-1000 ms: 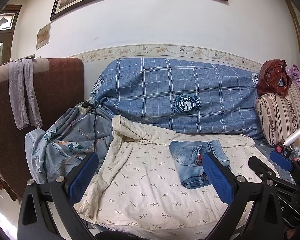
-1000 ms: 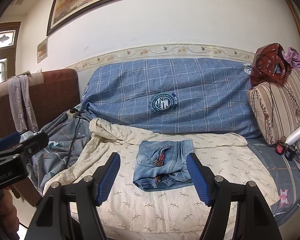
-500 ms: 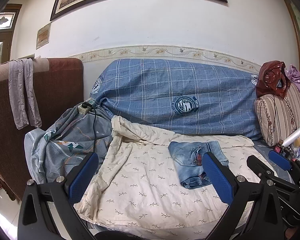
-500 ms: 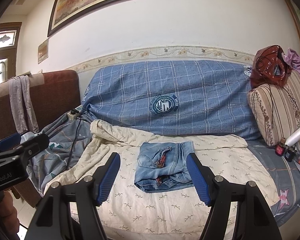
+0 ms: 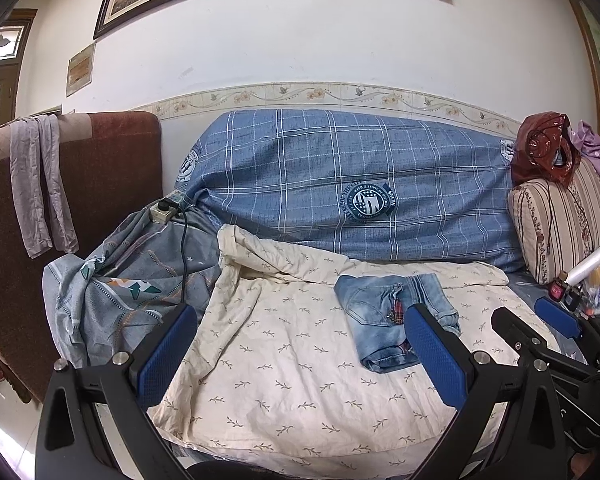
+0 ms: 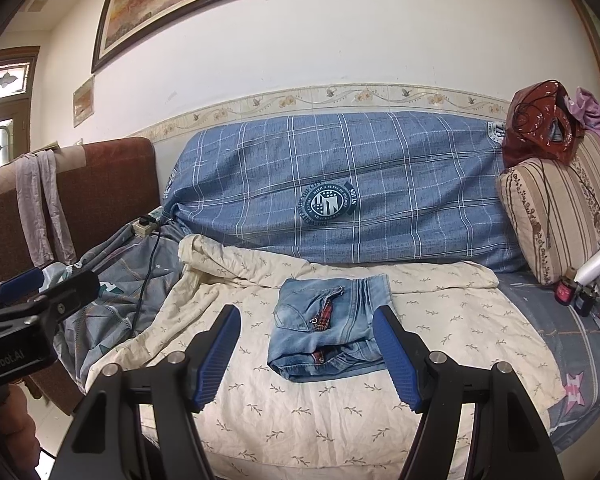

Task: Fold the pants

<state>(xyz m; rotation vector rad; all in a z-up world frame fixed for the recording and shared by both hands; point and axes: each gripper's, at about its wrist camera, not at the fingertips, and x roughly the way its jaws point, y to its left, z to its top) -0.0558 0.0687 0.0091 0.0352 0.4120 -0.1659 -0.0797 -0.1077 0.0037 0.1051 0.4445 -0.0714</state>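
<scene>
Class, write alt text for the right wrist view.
Folded blue jeans lie on a cream leaf-print sheet over a sofa, framed between the open right claw. A blue plaid blanket covers the sofa back.

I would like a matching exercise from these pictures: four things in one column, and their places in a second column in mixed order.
1. folded jeans
2. grey cloth
3. dark red bag
4. power strip

a. on top of the striped cushion
b. hung over the brown chair back
c. on the cream sheet
d. beside the left end of the blue checked cover

Pairs: 1-c, 2-b, 3-a, 4-d
</scene>
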